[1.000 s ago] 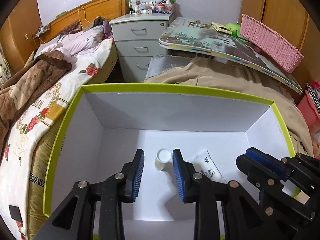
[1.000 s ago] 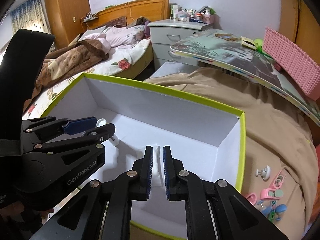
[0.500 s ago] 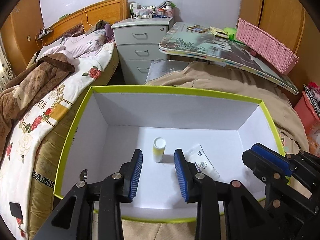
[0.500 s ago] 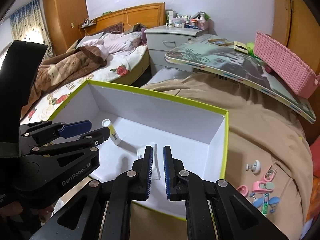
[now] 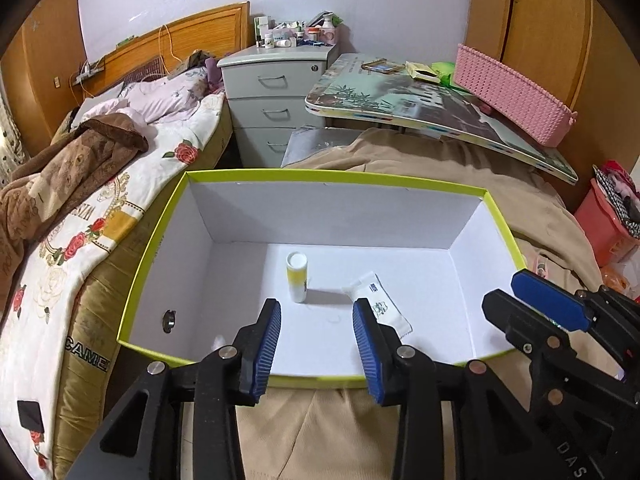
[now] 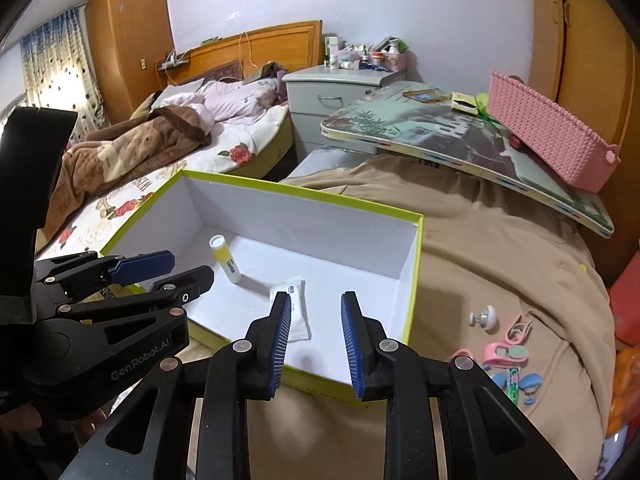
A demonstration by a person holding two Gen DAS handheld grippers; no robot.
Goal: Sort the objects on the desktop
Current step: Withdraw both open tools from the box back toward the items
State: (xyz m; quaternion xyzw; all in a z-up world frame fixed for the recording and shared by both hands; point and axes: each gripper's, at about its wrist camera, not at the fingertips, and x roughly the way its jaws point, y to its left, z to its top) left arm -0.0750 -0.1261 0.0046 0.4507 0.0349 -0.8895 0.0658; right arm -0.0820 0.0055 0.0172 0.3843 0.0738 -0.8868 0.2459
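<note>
Here, left gripper point(image 5: 316, 320) and right gripper point(image 6: 314, 316) both wide apart, empty, above box point(image 5: 336, 178) near rim; inside, upright tube point(image 5: 297, 276) beside flat sachet point(image 5: 380, 308); clips point(image 6: 506, 354) right on cloth.

- The box point(image 5: 160, 236) was seen to be of matt white card inside, with a smooth lime-green rim.
- The tube point(image 5: 297, 276) was seen to be smooth plastic, white and yellow, with a slight sheen.
- The sachet point(image 5: 380, 306) was seen to be a white, crimp-edged packet of paper or film; which could not be told.
- The left gripper point(image 5: 317, 350) and right gripper point(image 6: 314, 344) were made of matt black plastic with bright metal rivets; the fingers point(image 5: 266, 350) were faced with ribbed blue pads.
- The cover point(image 6: 500, 264) under the box was seen as tan, finely ribbed cloth.
- The basket point(image 6: 552, 136) was pink plastic in a knit texture.
- The headboard point(image 5: 180, 44) was varnished wood.
</note>
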